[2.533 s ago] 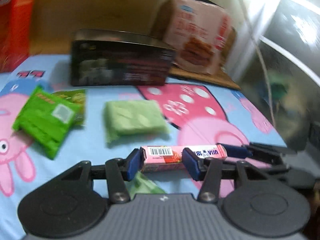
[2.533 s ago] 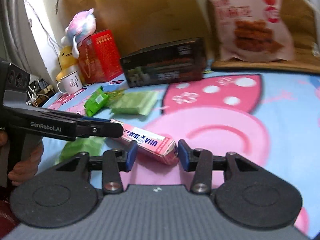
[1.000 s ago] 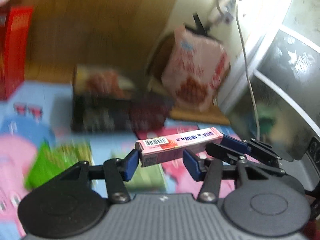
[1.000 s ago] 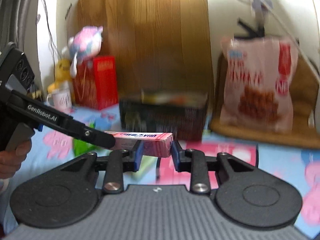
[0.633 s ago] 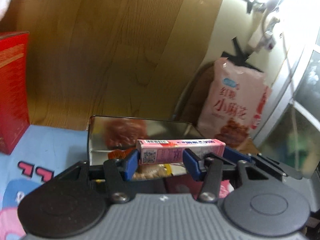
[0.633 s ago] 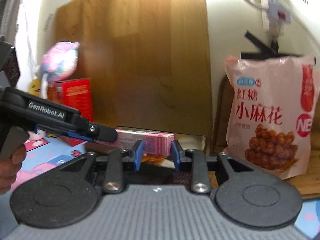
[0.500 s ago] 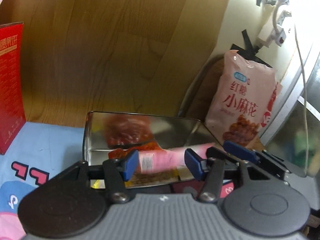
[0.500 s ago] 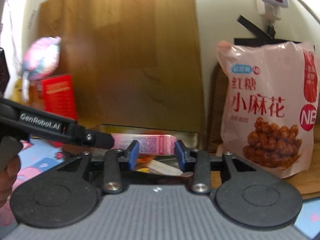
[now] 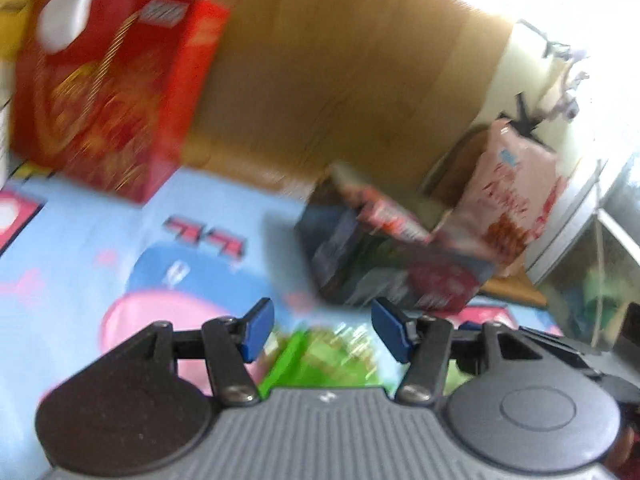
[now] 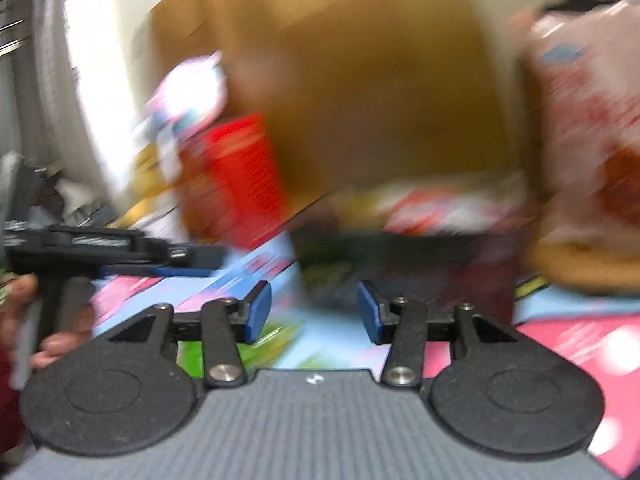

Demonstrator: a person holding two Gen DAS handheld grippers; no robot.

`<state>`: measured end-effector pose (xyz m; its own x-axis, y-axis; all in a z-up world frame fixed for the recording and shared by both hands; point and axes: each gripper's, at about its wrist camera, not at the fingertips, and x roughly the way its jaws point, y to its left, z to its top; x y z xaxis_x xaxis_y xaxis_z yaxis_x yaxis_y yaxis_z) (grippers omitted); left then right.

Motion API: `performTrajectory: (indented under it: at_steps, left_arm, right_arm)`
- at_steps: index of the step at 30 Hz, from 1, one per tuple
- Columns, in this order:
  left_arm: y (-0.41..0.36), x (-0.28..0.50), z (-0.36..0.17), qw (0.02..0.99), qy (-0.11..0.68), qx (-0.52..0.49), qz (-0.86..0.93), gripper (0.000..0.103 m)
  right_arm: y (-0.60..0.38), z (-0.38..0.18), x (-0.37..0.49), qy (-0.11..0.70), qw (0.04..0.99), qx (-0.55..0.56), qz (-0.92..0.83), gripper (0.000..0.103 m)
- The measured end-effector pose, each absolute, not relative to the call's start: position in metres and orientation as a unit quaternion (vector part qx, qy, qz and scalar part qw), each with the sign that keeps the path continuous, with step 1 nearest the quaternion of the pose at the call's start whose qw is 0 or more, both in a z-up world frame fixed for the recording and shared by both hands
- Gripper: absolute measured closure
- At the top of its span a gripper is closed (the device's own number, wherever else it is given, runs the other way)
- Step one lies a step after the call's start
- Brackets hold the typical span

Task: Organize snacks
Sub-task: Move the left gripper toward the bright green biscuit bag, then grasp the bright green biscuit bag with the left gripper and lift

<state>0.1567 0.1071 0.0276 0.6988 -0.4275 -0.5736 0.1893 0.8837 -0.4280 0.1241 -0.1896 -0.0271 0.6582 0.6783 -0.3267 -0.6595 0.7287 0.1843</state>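
A wooden board (image 9: 340, 92) leans on a pale wall (image 9: 524, 64), with glare at the upper right.

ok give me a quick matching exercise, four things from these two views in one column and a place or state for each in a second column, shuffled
Things
1. left gripper
2. red box
3. dark tin
4. green packet

Places or states
A. stands at the back left, against the wooden board
B. lies on the cartoon cloth, just beyond the left gripper's fingers
C. open and empty
D. sits on the cloth in front of the pink snack bag, snacks showing at its top

Pairs: 1-C, 2-A, 3-D, 4-B
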Motion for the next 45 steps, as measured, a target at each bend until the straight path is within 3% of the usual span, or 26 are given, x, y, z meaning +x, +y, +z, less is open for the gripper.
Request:
performTrajectory:
  at_steps: [2, 6, 12, 20, 23, 26, 35, 39, 43, 45]
  left_arm:
    - [0.114, 0.156, 0.015, 0.895, 0.37, -0.19, -0.16, 0.048]
    - [0.12, 0.14, -0.002, 0.878, 0.383, -0.225, -0.178, 0.065]
    - [0.127, 0.092, -0.004, 0.875, 0.382, -0.236, -0.178, 0.067]
    - [0.144, 0.047, -0.002, 0.877, 0.38, -0.245, -0.163, 0.067]
    - [0.153, 0.04, 0.005, 0.886, 0.364, -0.24, -0.155, 0.062]
    - [0.159, 0.04, 0.01, 0.889, 0.355, -0.241, -0.158, 0.059]
    - [0.144, 0.055, 0.0, 0.886, 0.37, -0.221, -0.171, 0.056]
    - [0.135, 0.059, -0.002, 0.881, 0.377, -0.216, -0.187, 0.056]
    - [0.12, 0.057, -0.004, 0.883, 0.375, -0.199, -0.201, 0.058]
    - [0.115, 0.055, -0.003, 0.884, 0.374, -0.193, -0.204, 0.058]
  right_arm:
    - [-0.164, -0.035, 0.119, 0.206, 0.901, -0.009, 0.382, 0.053]
    - [-0.13, -0.052, 0.121, 0.246, 0.889, -0.036, 0.384, 0.052]
    - [-0.115, -0.056, 0.098, 0.256, 0.881, -0.057, 0.395, 0.052]
    - [-0.12, -0.055, 0.082, 0.247, 0.89, -0.059, 0.379, 0.046]
    - [-0.129, -0.054, 0.066, 0.244, 0.89, -0.034, 0.383, 0.044]
    - [-0.127, -0.058, 0.053, 0.24, 0.891, -0.046, 0.383, 0.027]
    - [-0.094, -0.076, 0.041, 0.238, 0.887, -0.141, 0.37, 0.027]
    - [-0.089, -0.076, 0.049, 0.238, 0.888, -0.147, 0.365, 0.028]
    - [-0.089, -0.076, 0.051, 0.228, 0.89, -0.159, 0.362, 0.054]
    - [-0.092, -0.076, 0.05, 0.224, 0.89, -0.158, 0.363, 0.059]
